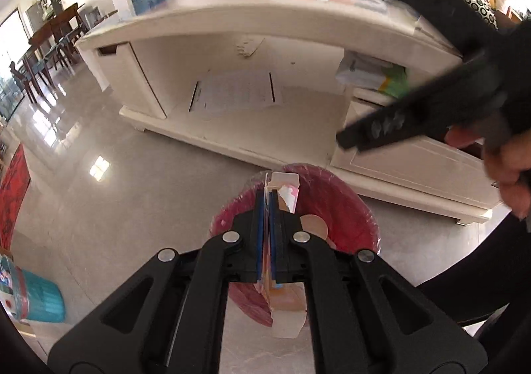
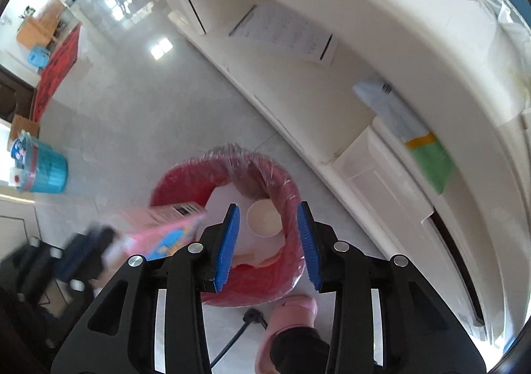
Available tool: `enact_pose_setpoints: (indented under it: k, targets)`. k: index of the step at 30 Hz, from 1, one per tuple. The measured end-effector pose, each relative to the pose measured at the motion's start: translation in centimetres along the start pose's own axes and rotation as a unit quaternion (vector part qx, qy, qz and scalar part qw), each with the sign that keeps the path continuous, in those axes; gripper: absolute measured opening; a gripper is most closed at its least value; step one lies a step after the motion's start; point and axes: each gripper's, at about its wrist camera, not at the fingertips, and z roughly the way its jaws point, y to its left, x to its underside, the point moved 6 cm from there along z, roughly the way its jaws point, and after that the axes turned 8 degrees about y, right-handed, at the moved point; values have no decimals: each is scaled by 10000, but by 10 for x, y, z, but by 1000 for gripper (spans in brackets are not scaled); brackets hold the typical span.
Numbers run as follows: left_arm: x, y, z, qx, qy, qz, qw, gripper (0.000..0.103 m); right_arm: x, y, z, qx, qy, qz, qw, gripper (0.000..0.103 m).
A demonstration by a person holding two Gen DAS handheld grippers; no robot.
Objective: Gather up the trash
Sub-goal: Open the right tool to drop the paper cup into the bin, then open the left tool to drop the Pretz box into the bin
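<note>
Pink carton (image 1: 288, 194), clamped edgewise in the left gripper (image 1: 268, 204) above the red bin (image 1: 351, 204). Right gripper (image 2: 268, 237), jaws parted and empty, above the bin's paper cup (image 2: 264, 218). Risk: an off-centre release may bounce the carton off the rim.

Nothing can be read. Beyond the left gripper (image 1: 268, 208), the printed sheet (image 1: 237, 93) on the cabinet shelf blurs; left of the right gripper (image 2: 268, 224), the pink carton (image 2: 166, 228) bears an illegible barcode.

Red bin (image 2: 292, 194), pink carton (image 2: 166, 228), blue-padded black tongs (image 2: 268, 241), cream cabinet (image 1: 265, 25), teal basket (image 2: 46, 171)
</note>
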Motion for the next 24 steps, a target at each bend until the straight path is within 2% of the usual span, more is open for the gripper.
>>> enact_pose_setpoints:
  k: [5, 7, 9, 13, 18, 22, 24]
  targets:
    - [5, -4, 1, -127, 57, 63, 9999, 10, -3, -4, -3, -206, -58, 184, 9996, 37]
    - [5, -5, -1, -213, 34, 82, 9997, 17, -4, -4, -5, -312, -80, 251, 9992, 37]
    - [1, -1, -4, -338, -37, 52, 9994, 44, -4, -4, -7, -340, -103, 284, 9990, 37]
    - [-1, 3, -11, -245, -103, 19, 9996, 44, -4, -4, -7, -389, -120, 283, 9988, 37]
    - [-4, 9, -15, -320, -149, -35, 9994, 44, -3, -1, -11, -472, -204, 268, 9983, 37]
    - [-7, 13, -22, -378, -204, -82, 9990, 44, 0, 6, -30, -715, -383, 86, 9967, 38]
    - [-10, 14, -26, -415, -243, -92, 9988, 48, 2, 9, -50, -841, -613, -40, 9946, 38]
